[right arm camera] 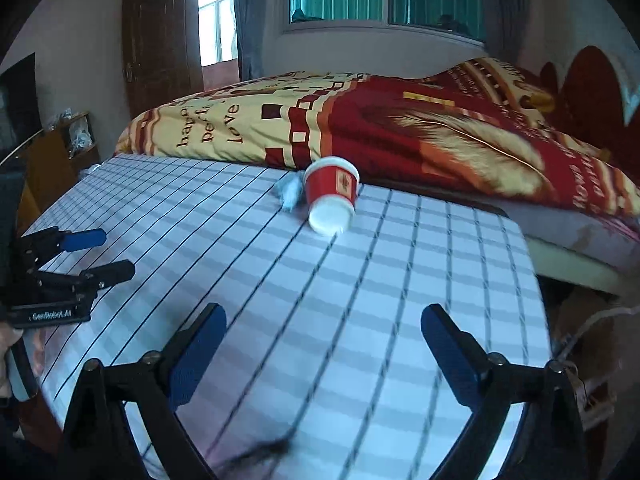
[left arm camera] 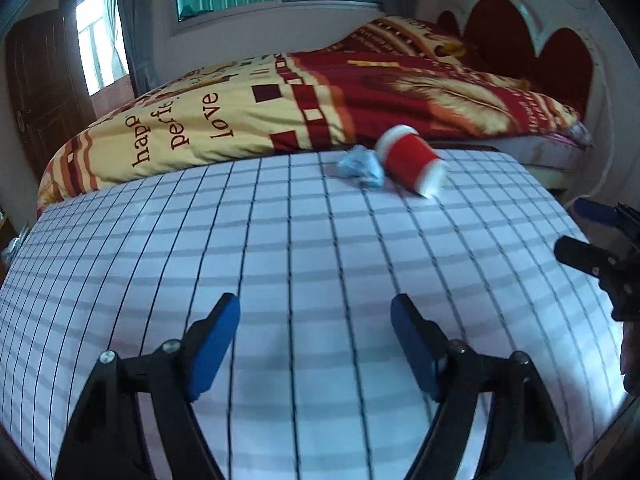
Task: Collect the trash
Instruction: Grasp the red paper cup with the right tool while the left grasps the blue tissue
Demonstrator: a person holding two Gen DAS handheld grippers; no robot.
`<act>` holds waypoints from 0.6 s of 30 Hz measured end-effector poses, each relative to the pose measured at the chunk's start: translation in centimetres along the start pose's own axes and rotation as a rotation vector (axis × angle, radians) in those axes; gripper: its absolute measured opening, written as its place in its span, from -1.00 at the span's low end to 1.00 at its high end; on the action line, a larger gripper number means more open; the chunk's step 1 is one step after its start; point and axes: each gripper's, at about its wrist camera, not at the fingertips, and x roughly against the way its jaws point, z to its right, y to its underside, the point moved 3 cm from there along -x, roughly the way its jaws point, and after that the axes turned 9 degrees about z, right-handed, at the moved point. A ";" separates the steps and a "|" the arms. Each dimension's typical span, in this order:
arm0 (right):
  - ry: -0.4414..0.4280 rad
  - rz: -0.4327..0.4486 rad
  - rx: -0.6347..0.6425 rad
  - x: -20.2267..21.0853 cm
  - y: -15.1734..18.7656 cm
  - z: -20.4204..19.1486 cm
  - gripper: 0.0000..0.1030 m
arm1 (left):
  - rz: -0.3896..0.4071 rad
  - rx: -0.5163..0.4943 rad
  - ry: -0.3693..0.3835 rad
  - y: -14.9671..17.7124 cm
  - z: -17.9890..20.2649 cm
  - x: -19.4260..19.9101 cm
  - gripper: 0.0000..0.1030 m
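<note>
Fingers of the left gripper point(left arm camera: 316, 332) stand apart at the bottom of the left wrist view, blue pads facing, nothing between them but checked tablecloth point(left arm camera: 280, 260). The right gripper point(right arm camera: 324, 340) is likewise spread wide and empty at the bottom of its own view. A red paper cup point(left arm camera: 412, 164) lies on its side at the far edge of the table, upper centre of frame, white rim toward the bed. A crumpled pale blue wad point(left arm camera: 360, 168) lies just to its left, apparently touching it. Both items are well apart from either gripper. Behind the table, a red and yellow quilt point(left arm camera: 280, 108) covers the bed.
</note>
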 end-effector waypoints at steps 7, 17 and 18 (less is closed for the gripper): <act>-0.005 -0.055 0.003 -11.4 -3.5 1.0 0.78 | -0.032 0.025 -0.007 -2.1 -1.4 -6.1 0.53; -0.058 -0.107 -0.069 -18.2 -4.9 4.3 0.14 | -0.056 0.014 0.054 -4.3 1.8 -11.5 0.53; -0.041 -0.100 -0.057 -18.0 -4.8 4.8 0.14 | -0.058 0.012 0.068 -4.6 2.4 -12.0 0.53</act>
